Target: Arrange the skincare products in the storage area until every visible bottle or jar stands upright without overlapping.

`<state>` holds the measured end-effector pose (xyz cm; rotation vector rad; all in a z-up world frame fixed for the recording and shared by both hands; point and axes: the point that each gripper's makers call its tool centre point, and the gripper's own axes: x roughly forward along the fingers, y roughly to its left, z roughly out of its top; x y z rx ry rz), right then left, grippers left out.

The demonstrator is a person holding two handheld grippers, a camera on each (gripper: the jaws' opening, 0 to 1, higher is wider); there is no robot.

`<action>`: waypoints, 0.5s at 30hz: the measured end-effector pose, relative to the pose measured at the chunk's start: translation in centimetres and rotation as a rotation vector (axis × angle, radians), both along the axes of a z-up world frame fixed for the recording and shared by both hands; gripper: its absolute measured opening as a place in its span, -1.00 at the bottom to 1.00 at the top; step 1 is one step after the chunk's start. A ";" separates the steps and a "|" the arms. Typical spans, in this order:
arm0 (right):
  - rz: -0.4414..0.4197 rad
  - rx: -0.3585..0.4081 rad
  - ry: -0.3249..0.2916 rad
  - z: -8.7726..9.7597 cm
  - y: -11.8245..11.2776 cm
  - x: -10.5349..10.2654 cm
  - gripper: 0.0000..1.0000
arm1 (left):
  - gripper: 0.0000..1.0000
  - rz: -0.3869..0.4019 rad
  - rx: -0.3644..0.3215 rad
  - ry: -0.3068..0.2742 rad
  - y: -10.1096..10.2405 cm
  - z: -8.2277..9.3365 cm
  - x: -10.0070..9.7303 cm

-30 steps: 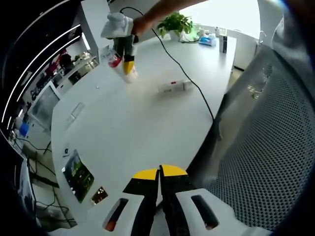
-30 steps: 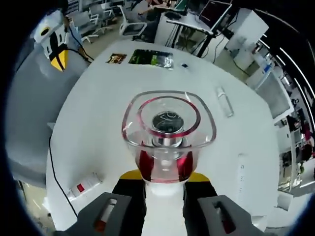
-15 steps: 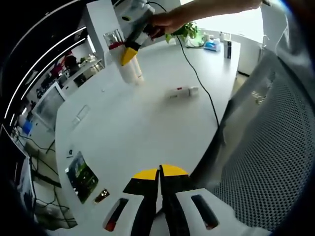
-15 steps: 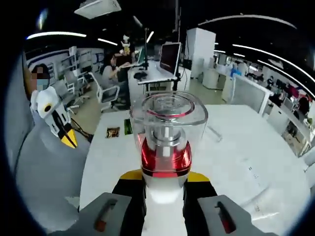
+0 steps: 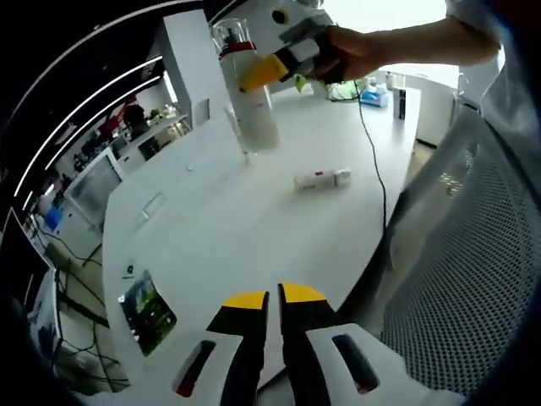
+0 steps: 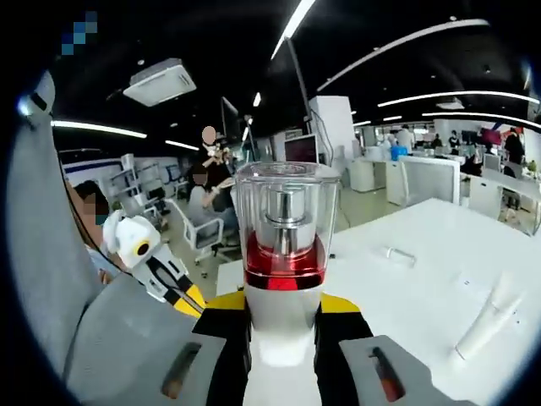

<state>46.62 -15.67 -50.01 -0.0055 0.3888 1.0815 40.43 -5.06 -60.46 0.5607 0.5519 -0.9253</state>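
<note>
Left tongs [image 5: 272,298]: yellow tips nearly together, holding nothing, low over the white bench [image 5: 254,228]. Right tongs [image 5: 264,72]: clamped on the white bottle [image 5: 254,110] just below its red collar and clear cap [image 6: 285,211]; you hold it roughly upright, its base close to the bench. Whether base and bench touch, you cannot tell. Risk: letting go while the bottle leans could tip it, since it is tall and narrow. A white tube [image 6: 488,319] lies flat; a small clear bottle [image 6: 397,254] lies beyond. The storage area is not identifiable.
</note>
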 end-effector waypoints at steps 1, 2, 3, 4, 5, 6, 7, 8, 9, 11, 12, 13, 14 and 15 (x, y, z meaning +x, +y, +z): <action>0.010 0.007 0.004 -0.1 0.3 -0.6 -0.61 | -0.91 -0.001 -0.002 0.001 -0.1 0.0 0.0; 0.013 0.017 0.011 -0.2 0.7 -1.4 -0.61 | -0.91 -0.003 -0.004 -0.005 -0.1 0.1 -0.1; 0.020 0.019 0.013 -0.4 1.0 -2.1 -0.61 | -0.91 -0.003 -0.007 -0.008 -0.1 0.2 -0.1; 0.019 0.025 0.016 -0.4 1.1 -2.5 -0.61 | -0.91 -0.002 -0.017 -0.009 -0.2 0.4 -0.1; 0.020 0.032 0.018 -0.4 1.2 -2.9 -0.61 | -0.90 -0.006 -0.027 -0.012 -0.4 0.6 -0.2; 0.021 0.042 0.024 -0.3 1.4 -3.3 -0.61 | -0.88 -0.008 -0.028 -0.013 -0.5 0.6 -0.2; 0.019 0.053 0.024 -0.2 1.5 -3.6 -0.61 | -0.87 -0.007 -0.028 -0.011 -0.6 0.7 -0.2; 0.020 0.059 0.022 0.0 1.7 -4.1 -0.61 | -0.87 -0.014 -0.033 -0.017 -0.8 0.8 -0.4; 0.018 0.062 0.020 0.1 1.8 -4.3 -0.61 | -0.88 -0.030 -0.035 -0.024 -1.0 0.9 -0.5; 0.018 0.071 0.020 0.3 1.9 -4.9 -0.60 | -0.86 -0.026 -0.029 -0.012 -0.9 0.6 -0.5; 0.018 0.076 0.020 0.4 2.0 -5.0 -0.60 | -0.86 -0.026 -0.029 -0.012 -0.9 0.6 -0.5; 0.018 0.087 0.015 0.7 2.2 -5.4 -0.60 | -0.86 -0.028 -0.034 -0.010 -1.0 0.7 -0.6; 0.019 0.089 0.015 0.7 2.2 -5.6 -0.60 | -0.85 -0.027 -0.039 -0.006 -1.1 0.7 -0.7; 0.020 0.092 0.016 0.7 2.3 -5.8 -0.60 | -0.83 -0.030 -0.042 -0.007 -1.1 0.8 -0.7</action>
